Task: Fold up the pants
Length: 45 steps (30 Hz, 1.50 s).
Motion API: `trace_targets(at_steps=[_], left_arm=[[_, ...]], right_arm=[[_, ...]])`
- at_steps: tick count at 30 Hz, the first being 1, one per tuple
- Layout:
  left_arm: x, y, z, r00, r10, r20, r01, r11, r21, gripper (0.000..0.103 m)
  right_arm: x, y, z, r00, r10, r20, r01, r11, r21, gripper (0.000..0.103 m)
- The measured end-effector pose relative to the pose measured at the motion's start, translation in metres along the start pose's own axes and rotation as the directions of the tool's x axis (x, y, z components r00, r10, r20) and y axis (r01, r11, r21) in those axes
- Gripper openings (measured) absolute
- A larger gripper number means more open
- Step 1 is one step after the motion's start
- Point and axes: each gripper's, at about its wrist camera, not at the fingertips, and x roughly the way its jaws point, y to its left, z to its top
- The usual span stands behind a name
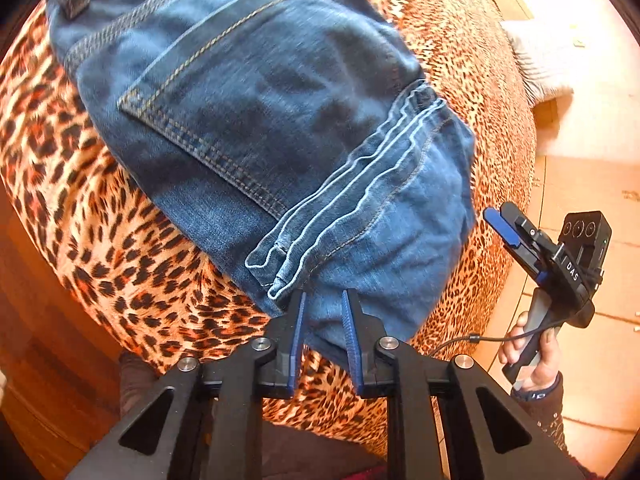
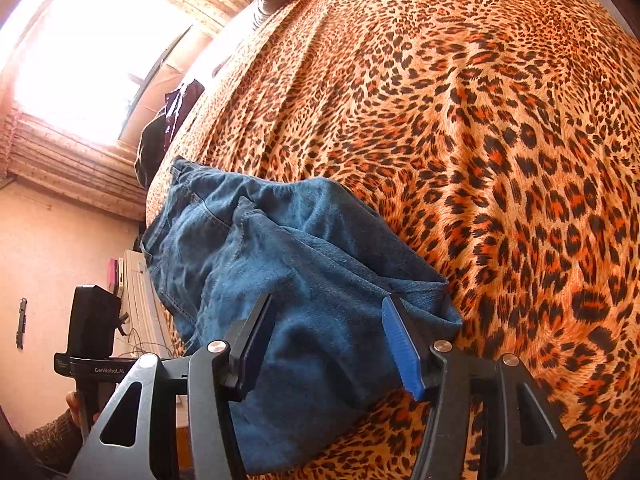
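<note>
Jaws on both tools stand apart, neither clamped on anything. On the left gripper (image 1: 324, 300), the two black fingers with blue ribbed pads (image 1: 298, 340) are parted a little, and the near edge of the cloth lies between their tips without being pinched. On the right gripper (image 2: 326, 312), the jaws are spread much wider, one on each side of a bunched corner of the same cloth, with clear space on both sides.

One pair of blue denim jeans (image 1: 256, 112) lies folded into a compact bundle on a bed covered by an orange and black leopard-print bedspread (image 1: 120, 264). In the left wrist view, a stitched back pocket (image 1: 224, 92) faces up, and stacked hems cross the bundle's near end.

That view also shows the right gripper off to the side, past the bed's edge and over a tiled floor (image 1: 600, 208). The person's right hand (image 1: 536, 356) grips its handle from below, the tool tilted upward. White letters on it read "DAS".

From the right wrist view, the left tool's body appears at the lower left, labelled "GenRobot.AI". A bright window (image 2: 92, 56) with curtains fills the upper left.
</note>
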Motion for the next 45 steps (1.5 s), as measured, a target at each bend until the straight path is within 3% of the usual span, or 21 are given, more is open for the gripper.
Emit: trace_targets(at_steps=[1,2,3,5,9,14,18,21,22,24,27,30,32,35,39,41,45], left_arm=[[-0.010,-0.002,0.003,1.000,0.013,0.004,-0.013,0.999,0.029,0.025],[-0.019,-0.004,0.007,1.000,0.024,0.013,-0.025,0.998,0.054,0.038],[-0.028,-0.004,0.012,0.999,0.036,0.025,-0.037,0.997,0.067,0.059],[-0.049,-0.004,0.025,0.997,0.039,0.064,-0.044,0.996,0.076,0.074],[-0.077,-0.011,0.062,0.998,0.006,0.068,-0.014,0.992,0.122,0.077],[-0.120,-0.004,0.155,0.997,0.047,0.059,-0.059,0.971,0.233,0.082],[-0.104,-0.015,0.237,0.994,0.103,-0.043,-0.078,0.919,0.386,0.086],[-0.066,-0.031,0.295,0.973,0.170,-0.159,-0.075,0.877,0.475,0.087],[-0.056,-0.032,0.310,0.962,0.181,-0.204,-0.059,0.869,0.491,0.087],[-0.031,-0.038,0.334,0.923,0.222,-0.313,-0.012,0.832,0.555,0.087],[0.005,-0.056,0.349,0.857,0.369,-0.360,-0.016,0.717,0.697,0.087],[0.038,-0.073,0.347,0.789,0.475,-0.390,0.026,0.609,0.793,0.087],[0.056,-0.081,0.340,0.748,0.533,-0.395,0.047,0.551,0.833,0.087],[0.071,-0.088,0.322,0.696,0.582,-0.420,0.104,0.498,0.861,0.087],[0.081,-0.089,0.304,0.654,0.633,-0.414,0.142,0.434,0.890,0.089],[0.088,-0.088,0.297,0.631,0.676,-0.381,0.151,0.375,0.915,0.089],[0.103,-0.088,0.293,0.561,0.750,-0.349,0.203,0.284,0.937,0.090]], right_arm=[[-0.010,0.003,-0.002,1.000,0.011,0.027,-0.012,1.000,0.011,0.058],[-0.019,0.005,-0.005,0.998,0.025,0.052,-0.027,0.999,0.025,0.061],[-0.027,0.006,-0.008,0.997,0.038,0.074,-0.041,0.998,0.040,0.062],[-0.040,0.008,-0.016,0.992,0.052,0.116,-0.061,0.995,0.075,0.066],[-0.053,0.014,-0.039,0.981,0.072,0.181,-0.101,0.983,0.154,0.067],[-0.055,0.025,-0.067,0.958,0.063,0.280,-0.139,0.956,0.259,0.070],[-0.037,0.046,-0.083,0.933,0.009,0.361,-0.154,0.914,0.375,0.071],[-0.013,0.072,-0.097,0.915,-0.074,0.397,-0.146,0.857,0.495,0.072],[-0.003,0.082,-0.104,0.910,-0.107,0.401,-0.148,0.819,0.554,0.072],[0.020,0.103,-0.118,0.895,-0.100,0.434,-0.225,0.740,0.634,0.073],[0.055,0.143,-0.132,0.884,-0.129,0.448,-0.267,0.649,0.713,0.073],[0.090,0.179,-0.143,0.878,-0.108,0.466,-0.327,0.575,0.750,0.073],[0.113,0.197,-0.147,0.887,-0.094,0.452,-0.334,0.546,0.768,0.073],[0.138,0.218,-0.150,0.894,-0.082,0.440,-0.336,0.526,0.781,0.073],[0.167,0.231,-0.152,0.882,-0.036,0.469,-0.395,0.484,0.781,0.081],[0.181,0.236,-0.157,0.862,-0.016,0.506,-0.450,0.433,0.781,0.081],[0.210,0.241,-0.160,0.815,-0.022,0.580,-0.538,0.343,0.770,0.083]])
